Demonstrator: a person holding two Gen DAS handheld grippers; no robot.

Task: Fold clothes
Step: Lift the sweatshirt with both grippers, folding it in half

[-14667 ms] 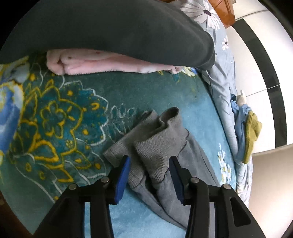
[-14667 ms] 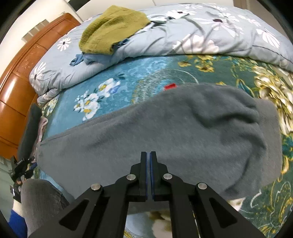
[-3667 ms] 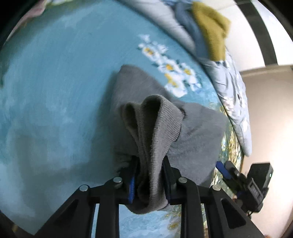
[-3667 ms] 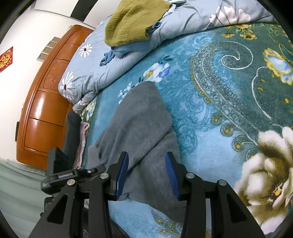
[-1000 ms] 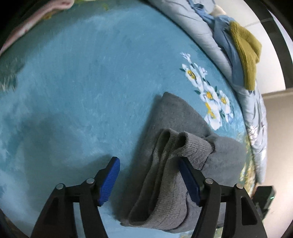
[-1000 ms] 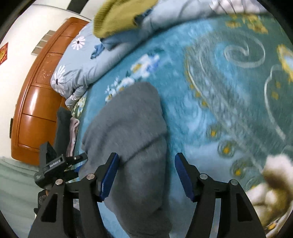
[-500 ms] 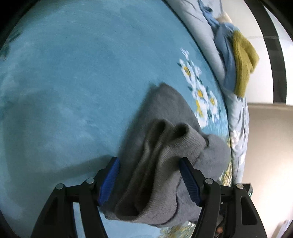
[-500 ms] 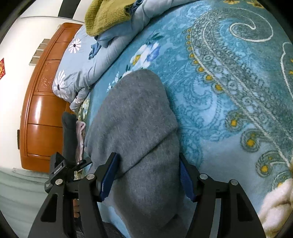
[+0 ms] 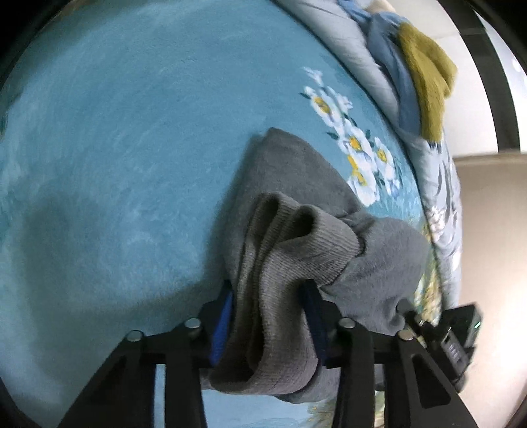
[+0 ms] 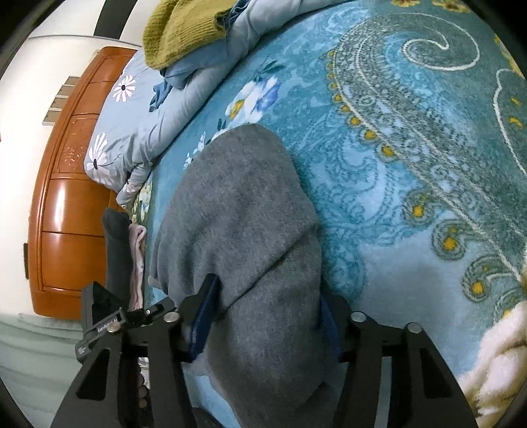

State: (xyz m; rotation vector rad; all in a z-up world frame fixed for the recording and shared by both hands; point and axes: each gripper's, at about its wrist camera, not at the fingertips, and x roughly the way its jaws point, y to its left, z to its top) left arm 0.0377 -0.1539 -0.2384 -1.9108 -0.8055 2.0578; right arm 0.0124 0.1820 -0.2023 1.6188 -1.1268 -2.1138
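Grey fleece garment w/ ribbed knit cuffs [image 9: 296, 250] lies part-folded on the teal plush floral blanket [image 9: 115, 131], near-edge end bunched up, far end a rounded lobe pointing toward the white-flower print. Left gripper [image 9: 268, 316]: jaws have just been closing, blue pads now squeezing the doubled ribbed cuff bundle from both sides, so pinching the cuffs. Right gripper [image 10: 263, 316]: jaws have also just been closing, sit either side of the thick grey fleece fold; pads look pressed into the cloth, so gripping the body end. Both tools at the garment's near end, close together; each shows in the other's view.

Bkgd: pale blue daisy-print quilt [image 10: 138, 125] heaped along the far side of the blanket, mustard knit piece [image 10: 184, 29] + blue cloth on top of it; orange wooden headboard [image 10: 66, 214] at left; pink cloth and dark grey item by the bed edge, well apart from the work.

Risks, my read:
- Left pinch is on a loose multi-layer roll; a layer could slip out on lift, so the fold opens.
- Right bite is wide and soft, may catch only the top layer, lower layer drags and creases.
- Pads low to the plush pile; could snag the blanket and pull it along.
- Tools close, could bump if brought together.
- Uneven lift = skewed fold.
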